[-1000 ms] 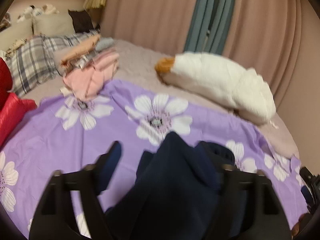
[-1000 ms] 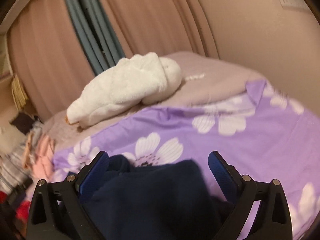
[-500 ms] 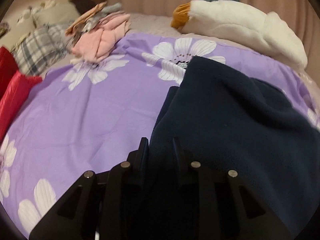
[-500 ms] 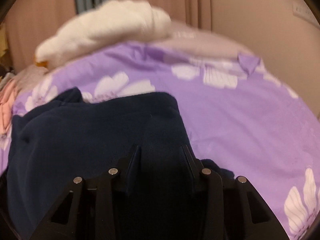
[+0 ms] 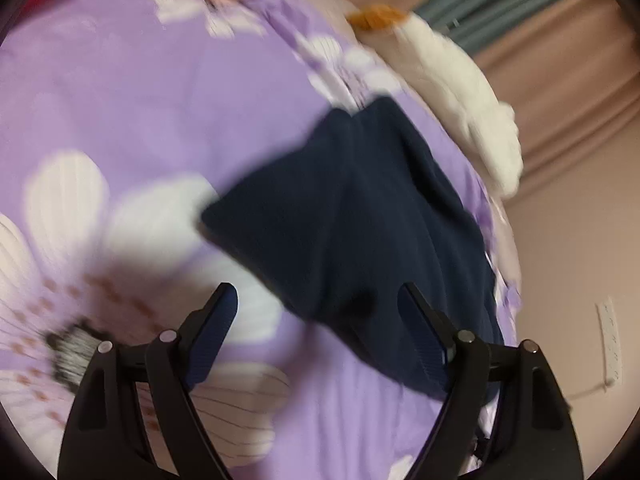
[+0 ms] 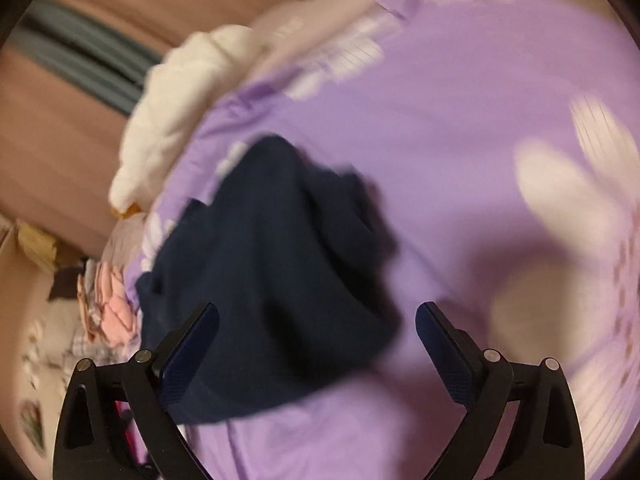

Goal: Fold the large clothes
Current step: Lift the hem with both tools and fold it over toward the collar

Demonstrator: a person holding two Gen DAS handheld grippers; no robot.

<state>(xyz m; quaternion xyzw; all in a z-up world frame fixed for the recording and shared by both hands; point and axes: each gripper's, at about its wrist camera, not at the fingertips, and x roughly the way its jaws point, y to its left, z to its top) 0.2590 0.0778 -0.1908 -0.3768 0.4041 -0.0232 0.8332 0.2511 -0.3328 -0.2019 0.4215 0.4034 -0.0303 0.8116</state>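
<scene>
Left gripper (image 5: 316, 304): jaws spread, just been opening, nothing pinched; navy garment (image 5: 360, 216) loose on the purple flowered sheet (image 5: 152, 92), lapping the right-hand finger and running ahead from there. Right gripper (image 6: 318, 320): jaws wide, just been opening, navy cloth (image 6: 272, 264) between and beyond them, unpinched. Farther off, white plush toy (image 5: 460, 92), then pink curtain (image 5: 580, 60).

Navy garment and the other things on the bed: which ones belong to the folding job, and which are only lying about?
Job: navy garment; left gripper and right gripper, both open.
Lying about: white plush toy; pink clothes pile; purple floral sheet underneath.
</scene>
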